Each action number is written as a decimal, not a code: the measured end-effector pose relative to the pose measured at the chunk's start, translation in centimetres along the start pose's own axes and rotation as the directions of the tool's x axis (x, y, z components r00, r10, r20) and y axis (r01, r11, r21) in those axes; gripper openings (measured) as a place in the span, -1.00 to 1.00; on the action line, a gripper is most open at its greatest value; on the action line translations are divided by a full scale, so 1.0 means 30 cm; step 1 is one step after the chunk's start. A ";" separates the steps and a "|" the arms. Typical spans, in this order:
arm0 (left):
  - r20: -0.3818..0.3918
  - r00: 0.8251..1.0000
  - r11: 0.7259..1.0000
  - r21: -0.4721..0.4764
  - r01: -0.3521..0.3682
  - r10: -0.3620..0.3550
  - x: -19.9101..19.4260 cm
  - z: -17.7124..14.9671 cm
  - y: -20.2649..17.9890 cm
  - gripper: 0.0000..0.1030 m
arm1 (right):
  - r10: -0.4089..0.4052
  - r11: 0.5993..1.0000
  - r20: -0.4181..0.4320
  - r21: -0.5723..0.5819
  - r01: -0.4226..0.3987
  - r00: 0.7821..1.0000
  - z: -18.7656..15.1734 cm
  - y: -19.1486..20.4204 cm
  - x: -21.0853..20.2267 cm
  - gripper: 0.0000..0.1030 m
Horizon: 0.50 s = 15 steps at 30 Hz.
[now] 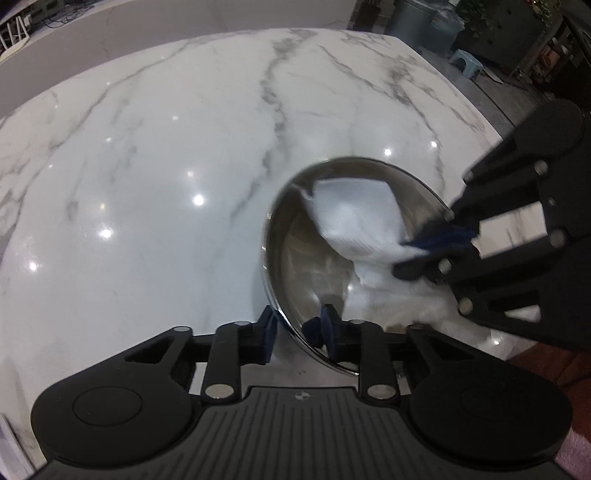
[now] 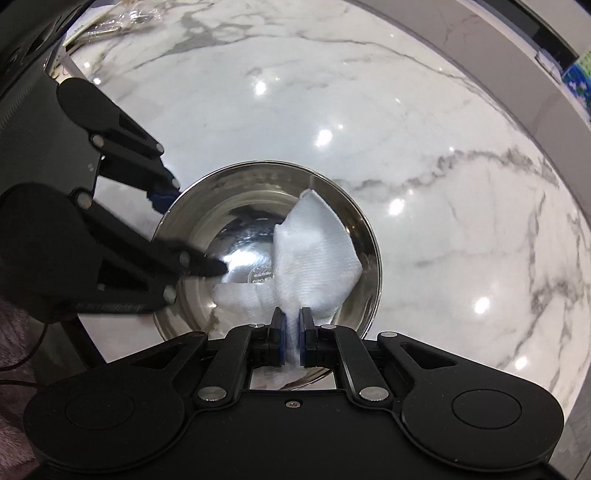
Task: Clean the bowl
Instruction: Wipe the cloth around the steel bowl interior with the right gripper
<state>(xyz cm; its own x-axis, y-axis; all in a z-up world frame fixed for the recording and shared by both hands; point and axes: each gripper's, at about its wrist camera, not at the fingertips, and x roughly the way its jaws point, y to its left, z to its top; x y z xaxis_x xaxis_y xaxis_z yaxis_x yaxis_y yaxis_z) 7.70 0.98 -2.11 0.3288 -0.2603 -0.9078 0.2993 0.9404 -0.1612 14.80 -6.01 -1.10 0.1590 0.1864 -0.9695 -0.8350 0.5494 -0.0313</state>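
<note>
A shiny steel bowl (image 1: 314, 266) sits on the white marble table (image 1: 166, 166). My left gripper (image 1: 299, 332) is shut on the bowl's rim, one finger inside and one outside. My right gripper (image 2: 293, 332) is shut on a white cloth (image 2: 314, 254) that lies inside the bowl (image 2: 240, 221) against its wall. In the left wrist view the right gripper (image 1: 432, 243) comes in from the right and holds the cloth (image 1: 358, 218) in the bowl. In the right wrist view the left gripper (image 2: 192, 236) holds the rim at the left.
The table's far edge (image 1: 221, 37) runs along the back. A grey bin (image 1: 417, 18) and a small green stool (image 1: 465, 61) stand on the floor beyond the table's right corner. Clear plastic wrapping (image 2: 114, 22) lies at the table's far left.
</note>
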 end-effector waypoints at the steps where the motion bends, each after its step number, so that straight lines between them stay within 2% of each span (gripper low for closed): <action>1: 0.006 1.000 1.000 0.002 -0.012 0.012 0.002 0.007 -0.003 -0.64 | 0.027 0.999 0.003 0.021 -0.027 1.000 0.003 -0.010 0.000 -0.90; 4: 0.019 0.999 0.999 0.002 -0.035 0.035 0.010 0.025 -0.010 -0.65 | 0.156 0.984 0.032 0.086 -0.158 0.987 -0.020 -0.052 -0.017 -0.90; 7: 0.028 0.998 0.999 0.009 -0.054 0.053 0.017 0.036 -0.019 -0.65 | 0.226 0.968 0.031 0.107 -0.228 0.974 -0.048 -0.050 -0.022 -0.90; 11: 0.029 0.998 0.999 0.014 -0.051 0.051 0.018 0.037 -0.017 -0.65 | 0.230 0.970 0.007 0.083 -0.230 0.973 -0.047 -0.054 0.006 -0.91; 15: 0.029 0.998 0.998 0.022 -0.050 0.050 0.018 0.036 -0.016 -0.65 | 0.133 0.991 -0.014 -0.032 -0.133 0.991 -0.046 -0.045 0.012 -0.91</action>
<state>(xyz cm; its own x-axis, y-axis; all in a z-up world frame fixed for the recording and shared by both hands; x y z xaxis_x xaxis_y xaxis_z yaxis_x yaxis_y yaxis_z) 8.70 0.16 -2.10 0.3691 -0.2194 -0.9031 0.3022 0.9473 -0.1066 15.25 -7.81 -1.75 0.0391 0.2461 -0.9685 -0.8654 0.4930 0.0903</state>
